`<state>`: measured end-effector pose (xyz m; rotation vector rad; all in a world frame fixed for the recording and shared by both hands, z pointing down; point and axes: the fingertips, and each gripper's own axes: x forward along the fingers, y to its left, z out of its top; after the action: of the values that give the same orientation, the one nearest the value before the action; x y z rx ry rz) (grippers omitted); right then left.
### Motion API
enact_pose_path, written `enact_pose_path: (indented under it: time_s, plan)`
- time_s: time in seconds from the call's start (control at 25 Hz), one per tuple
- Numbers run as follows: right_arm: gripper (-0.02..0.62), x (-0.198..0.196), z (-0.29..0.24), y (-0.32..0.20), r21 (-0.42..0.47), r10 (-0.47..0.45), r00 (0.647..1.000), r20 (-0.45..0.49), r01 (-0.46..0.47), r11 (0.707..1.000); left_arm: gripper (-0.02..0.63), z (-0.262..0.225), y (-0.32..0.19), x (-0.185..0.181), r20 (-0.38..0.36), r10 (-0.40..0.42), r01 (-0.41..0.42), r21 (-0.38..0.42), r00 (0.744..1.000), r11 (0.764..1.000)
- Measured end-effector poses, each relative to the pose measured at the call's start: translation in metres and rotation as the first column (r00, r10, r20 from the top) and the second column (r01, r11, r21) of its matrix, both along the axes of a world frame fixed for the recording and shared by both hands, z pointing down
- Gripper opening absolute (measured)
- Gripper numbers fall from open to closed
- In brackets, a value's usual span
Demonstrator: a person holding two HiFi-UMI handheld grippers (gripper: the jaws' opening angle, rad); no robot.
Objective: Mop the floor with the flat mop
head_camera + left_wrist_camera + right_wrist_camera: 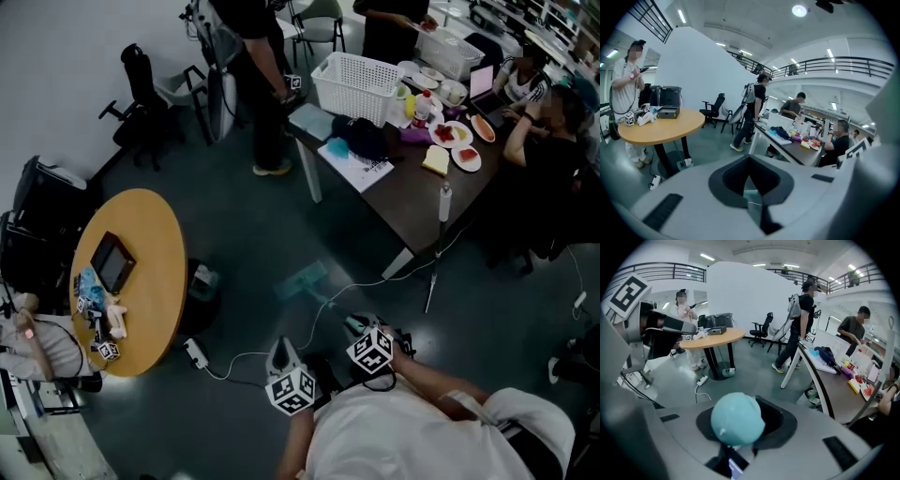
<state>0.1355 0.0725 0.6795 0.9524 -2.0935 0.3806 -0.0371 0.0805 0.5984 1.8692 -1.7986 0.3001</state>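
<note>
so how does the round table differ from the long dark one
The round table has a pale wooden top; the long table is dark brown. The round table carries little, a tablet and a few small things, while the long table is crowded with a white basket, plates of food and papers. The round table stands on dark legs, the long table on white legs. Both have people beside them.
</note>
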Motion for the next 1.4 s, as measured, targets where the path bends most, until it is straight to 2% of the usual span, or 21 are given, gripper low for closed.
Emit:
enact_pose_path:
  time_s: [0.24, 0.36, 0.8, 0.92, 1.04, 1.12, 1.24, 1.4]
  plan:
    - [0.114, -0.012, 0.010, -0.017, 0.011, 0.022, 0.999, 0.025, -0.022, 1.000, 0.005, 0.006, -0.009, -0.015, -0.010, -0.008, 0.007, -0.030, 1.000, 1.000]
    - [0.114, -0.038, 0.020, -0.035, 0.048, -0.012, 1.000, 0.019, 0.011, 0.999, 0.005, 0.009, -0.018, -0.030, -0.014, -0.001, 0.000, -0.043, 1.000, 0.999]
    - [0.114, -0.190, 0.065, -0.224, 0.173, -0.112, 0.992, -0.056, 0.120, 0.978, 0.005, 0.013, -0.077, -0.113, -0.057, -0.085, 0.084, -0.017, 0.995, 0.996]
    - [0.112, -0.216, 0.070, -0.259, 0.182, -0.136, 0.987, -0.085, 0.149, 0.972, 0.005, 0.010, -0.081, -0.128, -0.052, -0.084, 0.084, -0.007, 0.995, 0.996]
    - [0.113, -0.219, 0.062, -0.274, 0.172, -0.125, 0.989, -0.082, 0.138, 0.975, 0.005, 0.009, -0.081, -0.141, -0.047, -0.093, 0.093, -0.001, 0.995, 0.996]
    - [0.112, -0.211, 0.056, -0.264, 0.159, -0.127, 0.989, -0.078, 0.138, 0.978, 0.005, 0.007, -0.078, -0.148, -0.041, -0.106, 0.107, 0.001, 0.993, 0.994]
    - [0.112, -0.181, 0.045, -0.225, 0.131, -0.135, 0.988, -0.073, 0.143, 0.981, 0.005, 0.002, -0.070, -0.149, -0.045, -0.131, 0.132, 0.009, 0.990, 0.991]
    - [0.112, -0.119, 0.024, -0.145, 0.080, -0.149, 0.986, -0.078, 0.156, 0.985, 0.005, -0.007, -0.056, -0.138, -0.066, -0.159, 0.161, 0.027, 0.985, 0.987]
